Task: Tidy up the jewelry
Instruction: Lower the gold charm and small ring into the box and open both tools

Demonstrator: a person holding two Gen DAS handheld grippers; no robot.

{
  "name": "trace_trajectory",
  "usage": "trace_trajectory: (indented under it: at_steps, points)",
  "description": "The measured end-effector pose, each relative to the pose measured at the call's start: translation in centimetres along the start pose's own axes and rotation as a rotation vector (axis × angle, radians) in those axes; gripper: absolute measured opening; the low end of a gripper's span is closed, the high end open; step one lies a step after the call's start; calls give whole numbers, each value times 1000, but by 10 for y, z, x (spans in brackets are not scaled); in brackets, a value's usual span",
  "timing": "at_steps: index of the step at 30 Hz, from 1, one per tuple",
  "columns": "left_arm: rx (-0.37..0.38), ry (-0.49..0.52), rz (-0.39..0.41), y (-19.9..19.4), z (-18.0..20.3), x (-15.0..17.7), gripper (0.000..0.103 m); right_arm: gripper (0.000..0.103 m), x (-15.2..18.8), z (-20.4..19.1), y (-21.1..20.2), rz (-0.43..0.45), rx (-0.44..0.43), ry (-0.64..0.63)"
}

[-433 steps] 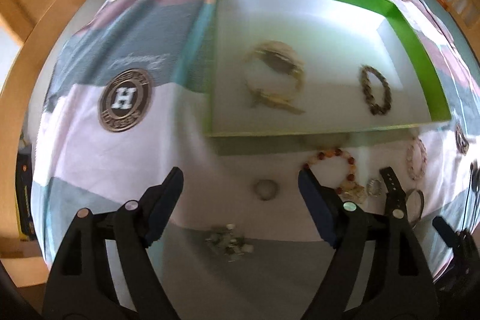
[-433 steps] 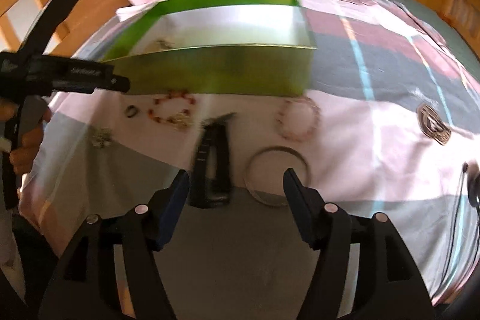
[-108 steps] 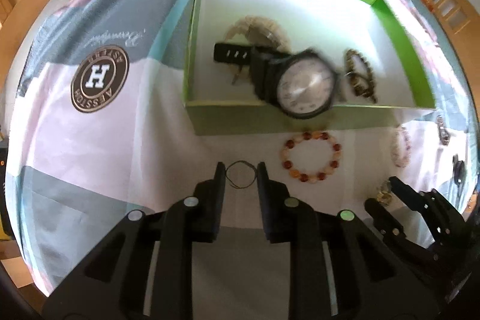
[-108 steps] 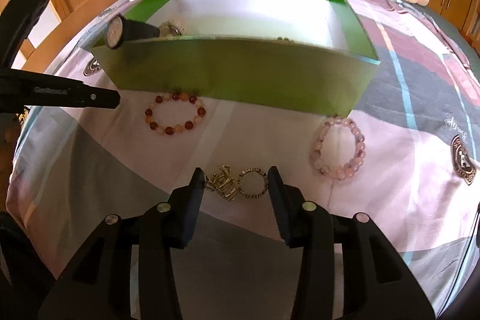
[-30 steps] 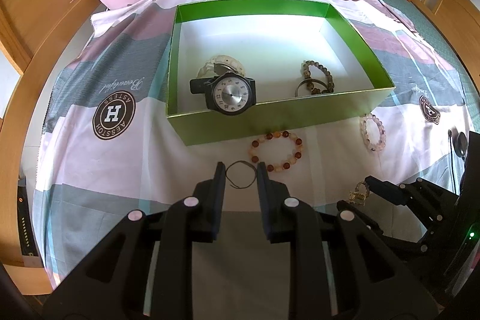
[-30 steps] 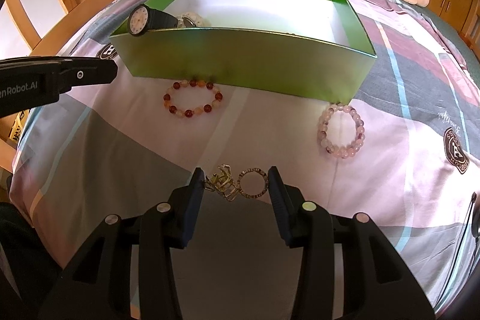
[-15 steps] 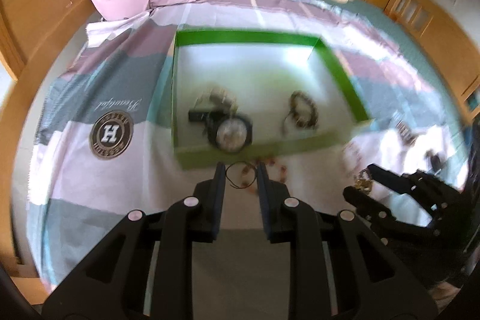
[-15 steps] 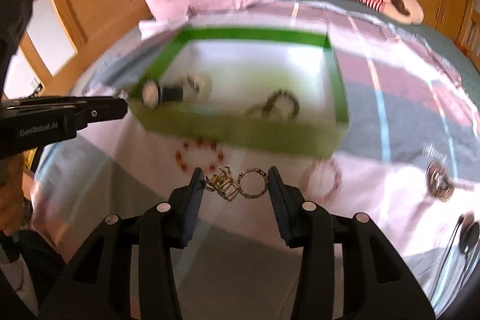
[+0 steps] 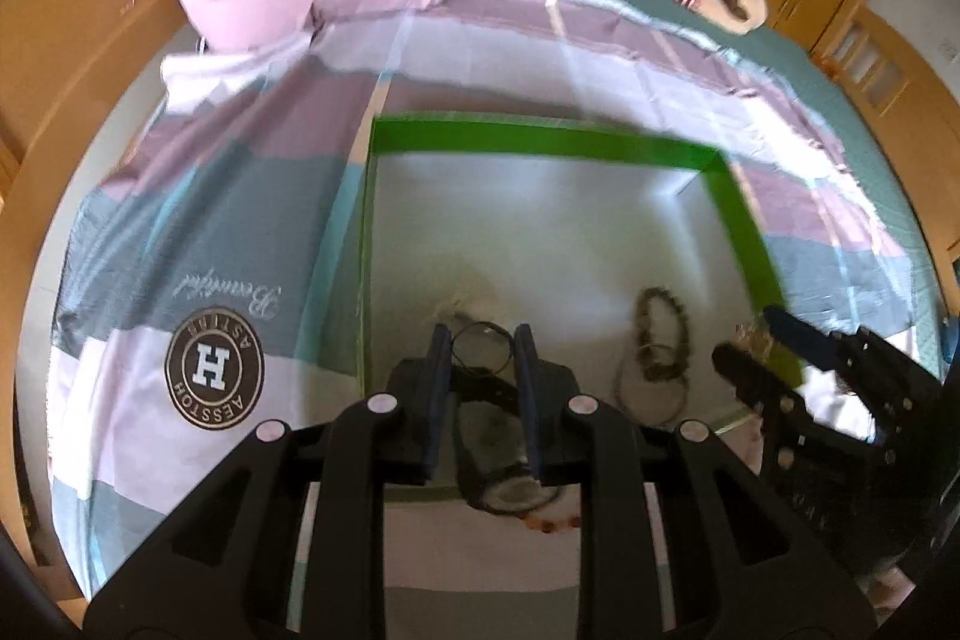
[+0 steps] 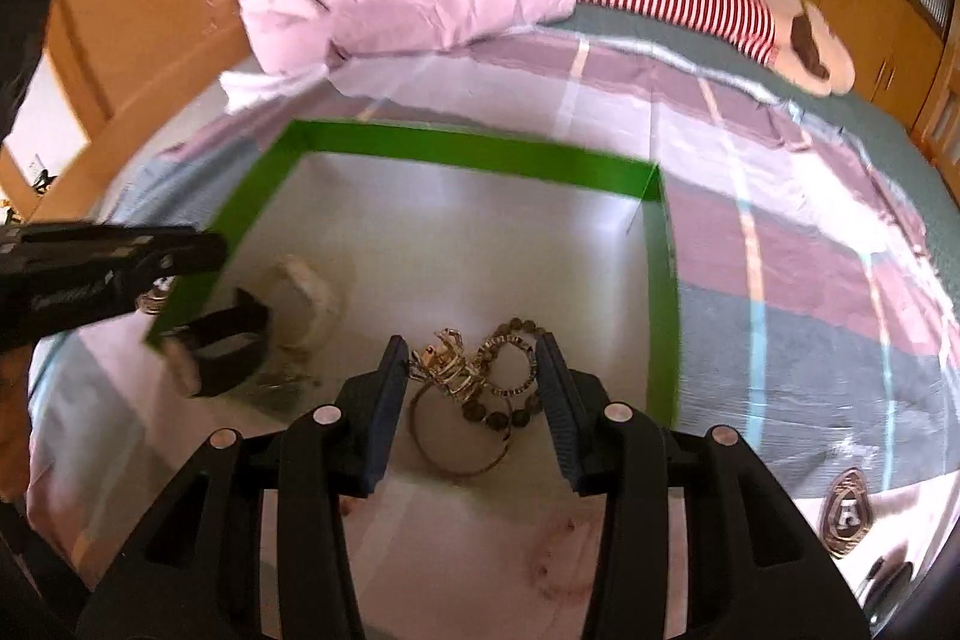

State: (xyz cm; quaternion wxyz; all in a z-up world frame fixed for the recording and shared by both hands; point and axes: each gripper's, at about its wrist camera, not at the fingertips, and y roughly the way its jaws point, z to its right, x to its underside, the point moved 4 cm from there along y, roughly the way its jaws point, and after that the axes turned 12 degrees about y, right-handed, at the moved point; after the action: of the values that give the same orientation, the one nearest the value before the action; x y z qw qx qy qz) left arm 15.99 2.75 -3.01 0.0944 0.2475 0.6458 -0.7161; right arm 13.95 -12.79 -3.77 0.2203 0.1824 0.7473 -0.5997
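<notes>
1. The left hand-held gripper (image 9: pixel 478 349) is nearly closed, pinching a thin dark ring (image 9: pixel 480 347) above the green box (image 9: pixel 540 141) on the bed (image 9: pixel 252 196).
2. Below lies a black watch (image 10: pixel 225 349).
3. The right hand-held gripper (image 10: pixel 474 370), partly open, grips a gold charm with a ring (image 10: pixel 474 369) over the box.

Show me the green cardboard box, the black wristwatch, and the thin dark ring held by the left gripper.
green cardboard box (image 10: pixel 480 158): right wrist view, far wall.
black wristwatch (image 10: pixel 225 343): right wrist view, strap.
thin dark ring (image 9: pixel 480 343): left wrist view, its loop between the fingers.
</notes>
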Motion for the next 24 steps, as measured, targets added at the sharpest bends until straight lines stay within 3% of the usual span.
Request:
trace_trajectory:
  at_steps: [4, 6, 7, 10, 14, 20, 24]
  points:
    - [9, -8, -33, 16, -2, 4, 22, 45, 1, 5, 17, -18, 14, 5]
    - [11, -10, -28, 17, -2, 4, 43, 63, 2, 7, 15, -3, 14, 14]
    - [12, -10, -21, 17, -2, 4, 58, 64, 2, 9, 10, 7, 4, 26]
    - [-4, 17, -3, 6, 2, 4, 58, 64, 6, 18, -16, 32, -29, 68]
    - [33, 31, -2, -22, 11, 12, 55, 64, 20, 47, -61, 88, -47, 137]
    - [84, 27, -52, -39, 17, 45, 36, 64, 52, 97, -93, 91, 55, 208]
    - [106, -6, -89, -35, 13, 53, 32, 64, 77, 102, -90, 52, 69, 211]
